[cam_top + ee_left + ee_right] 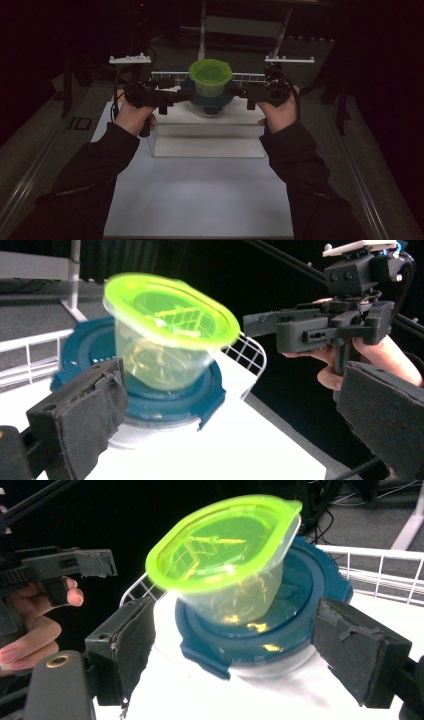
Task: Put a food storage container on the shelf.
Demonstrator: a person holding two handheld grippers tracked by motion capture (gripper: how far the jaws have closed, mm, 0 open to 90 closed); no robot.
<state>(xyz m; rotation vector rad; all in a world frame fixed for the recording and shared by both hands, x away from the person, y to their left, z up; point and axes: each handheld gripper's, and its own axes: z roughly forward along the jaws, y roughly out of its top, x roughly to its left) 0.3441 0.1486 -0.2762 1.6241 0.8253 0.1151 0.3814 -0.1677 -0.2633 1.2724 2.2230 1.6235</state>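
I hold my left gripper (176, 95) with its jaws spread wide and nothing pressed between them; one padded jaw shows at the lower left of the left gripper view, and the small clear tub (162, 357) sits just beyond it, apart from the pad. My right gripper (239, 92) is also wide apart: in the right gripper view its two black pads (357, 647) stand on either side of the stack, not touching it. The tub, capped with a bright green lid (225, 542), stands between my two grippers, resting upright on the blue lid (272, 625) of a larger round container (280, 667) below it. From my right gripper the tub lies straight ahead and a little above the pads, with the blue lid's rim in the gap between them. From my left gripper the tub is ahead and to the right of the pad, and my right hand (370, 360) with its gripper shows farther off beyond the tub. The stack sits on a white raised platform (210, 132), which is straight ahead of both grippers, and a white wire rack (247, 77) runs behind the stack, on its far side from me. In the high view both grippers point inward at the tub from opposite sides, level with each other, close to it.
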